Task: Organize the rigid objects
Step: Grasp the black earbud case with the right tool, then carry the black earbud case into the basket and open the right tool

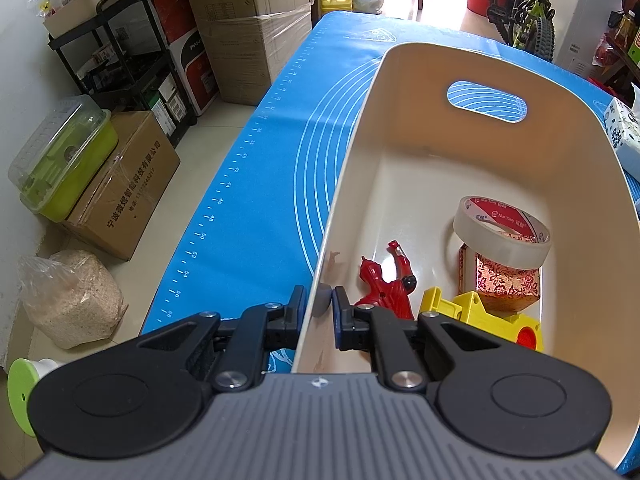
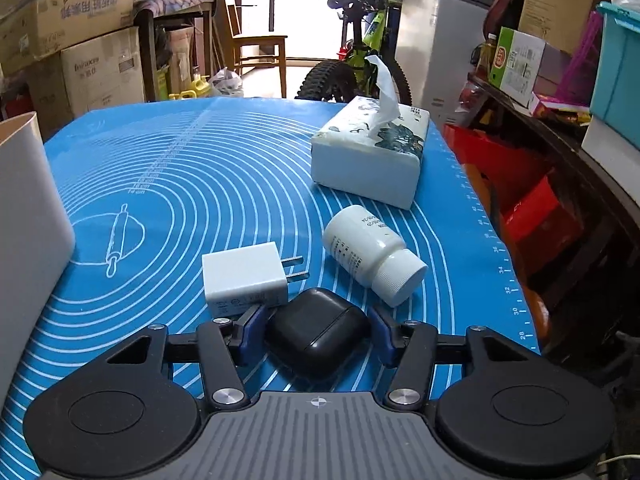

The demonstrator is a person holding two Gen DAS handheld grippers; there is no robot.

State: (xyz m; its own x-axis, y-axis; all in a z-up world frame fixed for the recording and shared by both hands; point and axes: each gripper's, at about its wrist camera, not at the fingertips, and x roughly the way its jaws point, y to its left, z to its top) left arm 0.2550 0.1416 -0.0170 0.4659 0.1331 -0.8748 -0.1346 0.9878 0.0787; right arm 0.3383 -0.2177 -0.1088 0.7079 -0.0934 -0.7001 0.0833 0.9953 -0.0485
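Observation:
My left gripper (image 1: 319,305) is shut on the near left wall of a cream plastic bin (image 1: 352,168), one finger outside, one inside. In the bin lie a red toy figure (image 1: 386,286), a yellow toy block (image 1: 486,320), a red patterned box (image 1: 506,282) and a roll of clear tape (image 1: 500,230). My right gripper (image 2: 318,330) is open with its fingers on either side of a black earbud case (image 2: 316,332) on the blue mat (image 2: 200,184). A white charger plug (image 2: 246,278) and a white pill bottle (image 2: 372,254) lie just beyond it.
A white tissue box (image 2: 370,156) stands further back on the mat. The bin's corner (image 2: 28,216) shows at the left of the right wrist view. Cardboard boxes (image 1: 248,28), a shelf and a bicycle (image 2: 356,40) surround the table.

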